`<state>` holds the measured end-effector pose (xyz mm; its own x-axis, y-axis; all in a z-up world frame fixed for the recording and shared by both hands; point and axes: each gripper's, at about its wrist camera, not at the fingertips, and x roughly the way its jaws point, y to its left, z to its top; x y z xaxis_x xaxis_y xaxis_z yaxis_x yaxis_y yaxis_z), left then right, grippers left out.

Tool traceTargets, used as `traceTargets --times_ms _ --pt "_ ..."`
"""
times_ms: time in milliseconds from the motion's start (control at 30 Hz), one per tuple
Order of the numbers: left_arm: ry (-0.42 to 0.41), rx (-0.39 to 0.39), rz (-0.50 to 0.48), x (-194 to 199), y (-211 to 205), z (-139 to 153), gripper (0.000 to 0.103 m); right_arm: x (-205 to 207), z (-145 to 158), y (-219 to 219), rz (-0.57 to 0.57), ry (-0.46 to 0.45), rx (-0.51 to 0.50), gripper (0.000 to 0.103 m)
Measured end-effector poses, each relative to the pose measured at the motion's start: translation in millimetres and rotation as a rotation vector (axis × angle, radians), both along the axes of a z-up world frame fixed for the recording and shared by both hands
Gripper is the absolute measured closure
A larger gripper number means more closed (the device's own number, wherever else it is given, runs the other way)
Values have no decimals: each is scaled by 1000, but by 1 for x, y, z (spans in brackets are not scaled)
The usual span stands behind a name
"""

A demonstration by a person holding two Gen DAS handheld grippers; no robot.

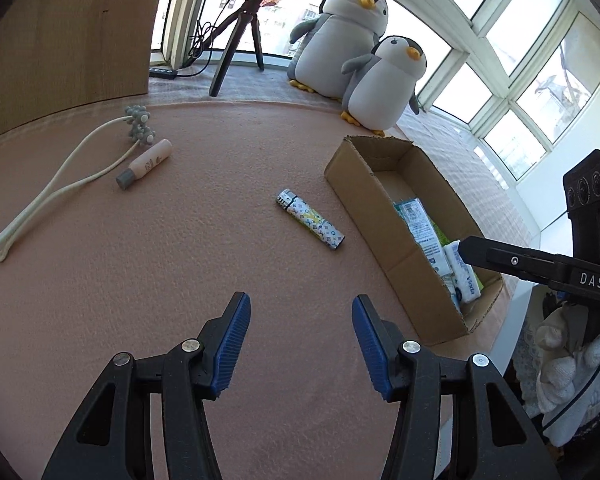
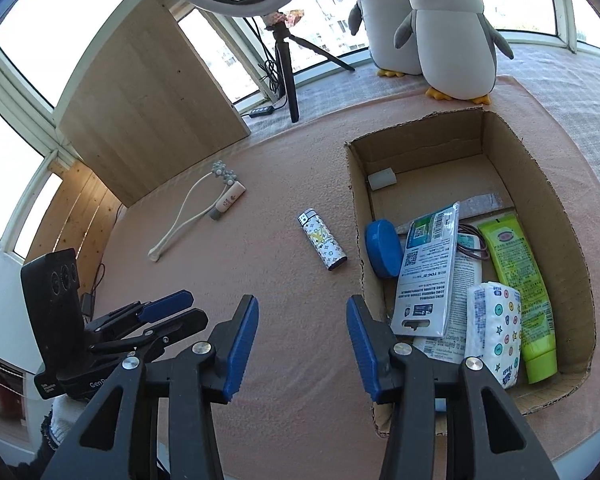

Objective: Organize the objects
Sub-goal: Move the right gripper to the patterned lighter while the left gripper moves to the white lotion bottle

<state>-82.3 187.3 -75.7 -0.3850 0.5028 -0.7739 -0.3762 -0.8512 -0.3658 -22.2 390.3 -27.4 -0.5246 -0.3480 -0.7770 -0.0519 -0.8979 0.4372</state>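
Holding both my left gripper (image 1: 300,336) and right gripper (image 2: 302,338) open and empty, pink mat (image 1: 180,260) bare below, lighter (image 1: 310,218) near box (image 1: 364,196) wall.

Both tools are black with ribbed blue pads (image 1: 236,344) and silver screws (image 2: 201,347). The right tool (image 1: 540,268), at the right edge, has white "DAS" lettering. A white knitted glove (image 1: 564,364) is below it.

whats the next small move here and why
Probably bring the left claw forward and down over the patterned lighter. Both claws are open and empty, the lighter lies flat on the pink mat as the nearest loose item, just left of the cardboard box that already holds other items. The roller and small bottle lie farther off.
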Motion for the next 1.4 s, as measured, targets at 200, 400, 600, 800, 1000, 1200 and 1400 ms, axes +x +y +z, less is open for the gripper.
traceTargets --times_ms 200,400,600,800,1000,1200,1400 --pt "-4 -14 34 -21 -19 0 46 -3 -2 -15 13 -15 -5 61" --pt "29 -69 54 -63 -30 3 46 -1 -6 -25 14 -39 -2 61" --pt "78 -154 53 -118 -29 -4 47 5 -13 -31 8 -71 9 61" --pt "40 -209 54 -162 -27 -29 47 15 -11 -28 -12 -79 7 61" --pt "17 -254 39 -186 -20 -47 48 21 -11 -22 -36 -86 -2 61" --pt "-6 -246 42 -200 -18 -53 66 22 -11 -20 -44 -90 -9 61" --pt "-19 -299 -12 -188 -12 -69 73 9 -8 -24 -33 -79 -1 61"
